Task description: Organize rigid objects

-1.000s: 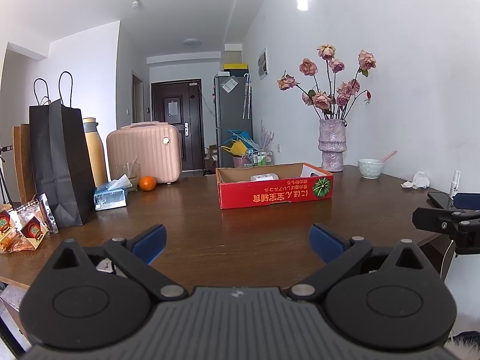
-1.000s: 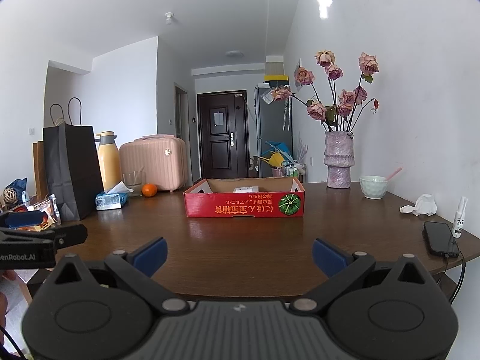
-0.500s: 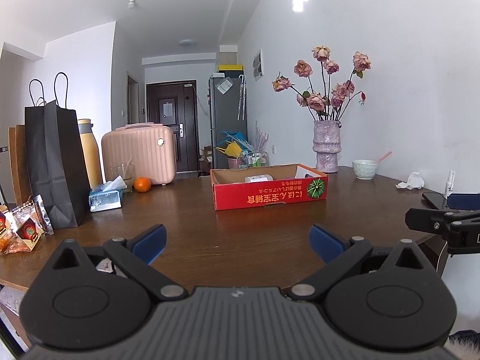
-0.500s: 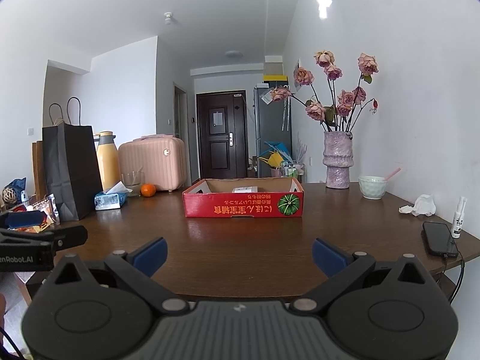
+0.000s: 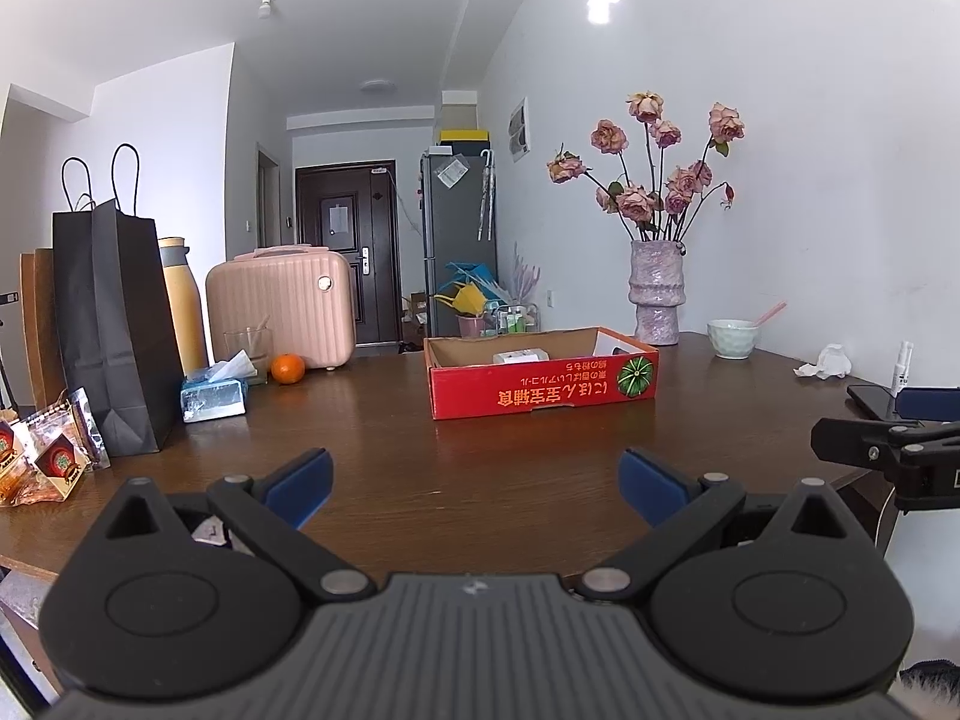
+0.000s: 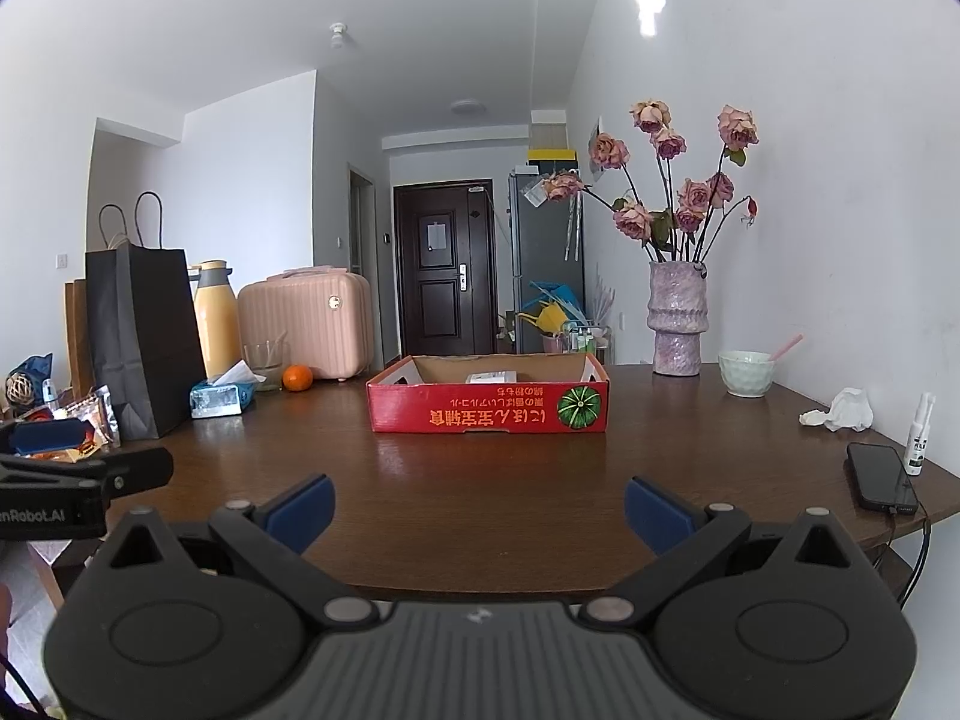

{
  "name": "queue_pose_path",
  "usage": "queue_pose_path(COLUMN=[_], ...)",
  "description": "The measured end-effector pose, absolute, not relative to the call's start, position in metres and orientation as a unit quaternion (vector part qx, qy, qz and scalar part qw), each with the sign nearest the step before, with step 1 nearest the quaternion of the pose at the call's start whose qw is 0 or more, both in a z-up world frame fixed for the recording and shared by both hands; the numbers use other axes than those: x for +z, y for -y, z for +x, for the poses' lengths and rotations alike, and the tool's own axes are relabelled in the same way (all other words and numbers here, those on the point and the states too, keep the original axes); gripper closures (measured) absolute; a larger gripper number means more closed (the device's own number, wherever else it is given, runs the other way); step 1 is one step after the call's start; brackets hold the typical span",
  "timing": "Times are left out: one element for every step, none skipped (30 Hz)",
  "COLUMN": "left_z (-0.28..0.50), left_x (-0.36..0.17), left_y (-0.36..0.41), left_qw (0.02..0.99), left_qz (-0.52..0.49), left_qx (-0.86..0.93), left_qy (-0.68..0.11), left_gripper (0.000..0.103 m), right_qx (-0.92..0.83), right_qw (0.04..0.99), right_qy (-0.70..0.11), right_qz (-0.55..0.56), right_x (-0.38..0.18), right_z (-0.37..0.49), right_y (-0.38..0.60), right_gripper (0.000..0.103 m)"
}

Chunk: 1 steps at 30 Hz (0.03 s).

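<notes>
A red cardboard tray [image 6: 487,409] sits straight ahead of both claws on the brown table [image 6: 480,492], well beyond the fingertips, open side up, with a small white box [image 6: 491,377] lying inside it.

The right gripper [image 6: 478,510] hangs at the near table edge with its blue-padded fingers spread wide and nothing between them. The left gripper [image 5: 474,483] is the same: fingers wide apart, empty, low over the near edge of the table. Each shows in the other's view, off to the side.

Left of the tray, further from the claws, stand a tissue pack [image 6: 219,399], an orange [image 6: 297,378], a glass [image 6: 264,360], a pink case [image 6: 306,324], a yellow flask [image 6: 216,318] and a black paper bag [image 6: 144,342]. To the right are a vase of dried roses [image 6: 678,324], a pale bowl [image 6: 746,372], a crumpled tissue [image 6: 843,411], a small spray bottle [image 6: 919,435] and a phone [image 6: 879,477].
</notes>
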<state>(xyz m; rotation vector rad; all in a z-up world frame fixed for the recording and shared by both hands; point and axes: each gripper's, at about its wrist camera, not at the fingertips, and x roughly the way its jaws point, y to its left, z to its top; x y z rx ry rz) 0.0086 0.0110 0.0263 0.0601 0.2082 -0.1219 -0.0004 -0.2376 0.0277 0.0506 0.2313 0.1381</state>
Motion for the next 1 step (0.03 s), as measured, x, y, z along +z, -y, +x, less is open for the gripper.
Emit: queue_pose_path(left_z=[0.0088], left_x=[0.0262], left_y=[-0.0115], left_qw=[0.993], left_qz=[0.028], left_qx=[-0.058], left_qy=[-0.104], left_gripper=[0.0], right_qx=[0.069], right_qw=[0.991], right_qy=[-0.116], right_qz=[0.025], right_x=[0.0272], right_z=[-0.0005], right_y=[0.2376], right_gripper=[0.0])
